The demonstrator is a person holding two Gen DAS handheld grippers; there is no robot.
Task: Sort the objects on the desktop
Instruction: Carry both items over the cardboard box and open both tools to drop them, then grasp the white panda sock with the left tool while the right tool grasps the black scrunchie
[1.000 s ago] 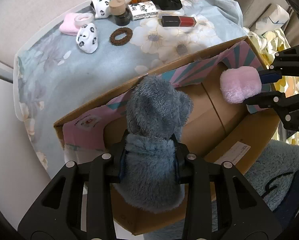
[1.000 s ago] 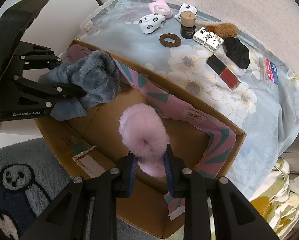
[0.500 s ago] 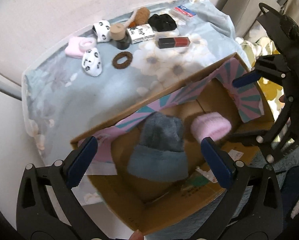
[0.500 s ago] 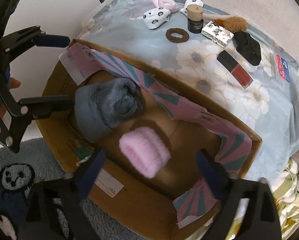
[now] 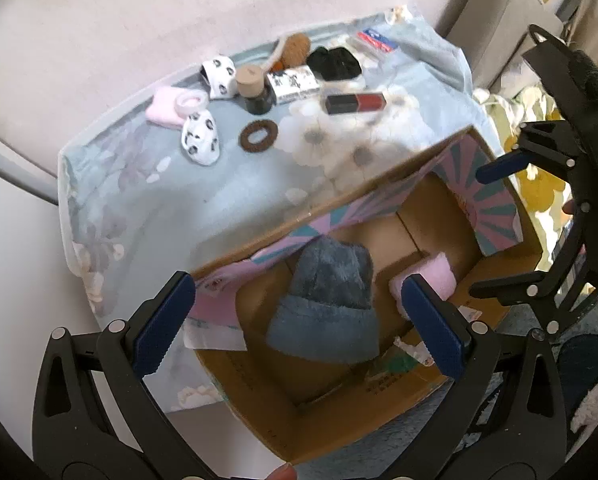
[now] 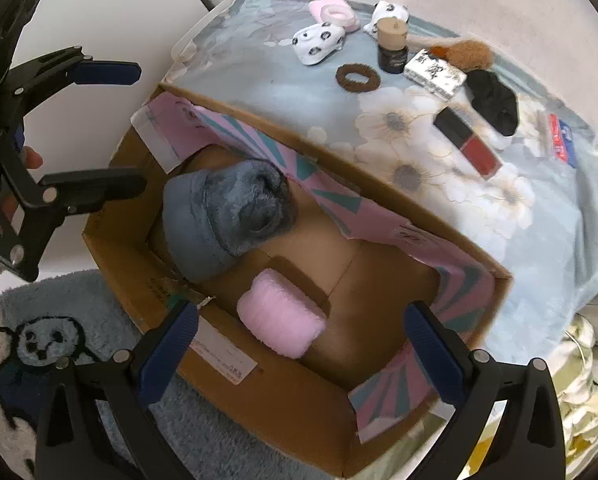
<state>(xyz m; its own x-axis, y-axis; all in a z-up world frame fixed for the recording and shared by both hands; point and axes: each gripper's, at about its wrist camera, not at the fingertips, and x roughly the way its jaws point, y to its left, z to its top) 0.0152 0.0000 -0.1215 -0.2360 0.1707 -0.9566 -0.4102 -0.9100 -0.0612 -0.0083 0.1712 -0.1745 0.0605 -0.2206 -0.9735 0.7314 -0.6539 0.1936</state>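
Observation:
A blue fluffy hat and a pink fluffy roll lie on the floor of an open cardboard box. In the right wrist view the hat lies at the box's left and the roll near the front wall. My left gripper is open and empty above the box's near side. My right gripper is open and empty above the box. Each gripper shows in the other's view, the right one and the left one, both open.
On the floral cloth behind the box lie spotted socks, a brown hair tie, a small jar, a patterned box, a black scrunchie and a red-black case. A blue rug lies beside the box.
Both grippers opened and let go: the blue hat and the pink roll dropped into the box. Both grippers then lifted higher above it.

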